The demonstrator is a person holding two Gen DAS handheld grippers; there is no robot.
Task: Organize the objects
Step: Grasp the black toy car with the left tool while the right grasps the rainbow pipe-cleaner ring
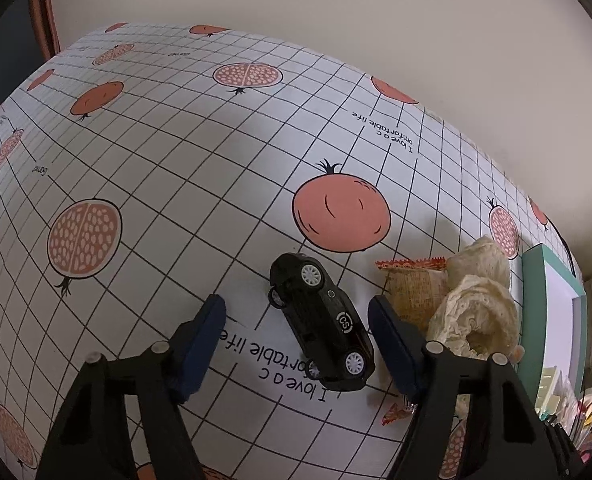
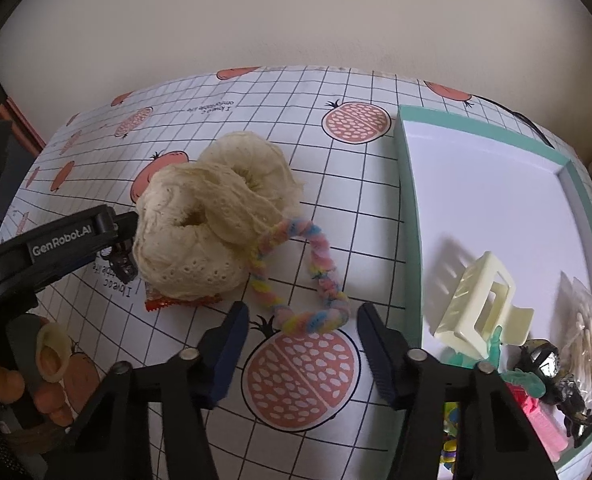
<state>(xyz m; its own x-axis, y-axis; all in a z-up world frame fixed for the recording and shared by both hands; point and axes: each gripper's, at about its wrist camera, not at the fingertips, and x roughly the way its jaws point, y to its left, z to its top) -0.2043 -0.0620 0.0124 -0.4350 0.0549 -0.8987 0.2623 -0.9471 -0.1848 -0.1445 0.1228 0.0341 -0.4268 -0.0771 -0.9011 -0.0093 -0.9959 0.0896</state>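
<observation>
A black toy car lies on its side on the pomegranate-print tablecloth. My left gripper stands astride it, jaws open; the car sits nearer the right finger, and neither pad presses on it. In the right wrist view a pastel twisted pipe-cleaner loop lies on the cloth. Its near end sits between the fingertips of my right gripper, which is open and clear of it. Two cream lace scrunchies rest on an orange snack packet just left of the loop.
A teal-rimmed white tray at the right holds a cream hair claw, a bag of cotton swabs and several small toys. The scrunchies and packet lie right beside the car. A hand holds the left gripper.
</observation>
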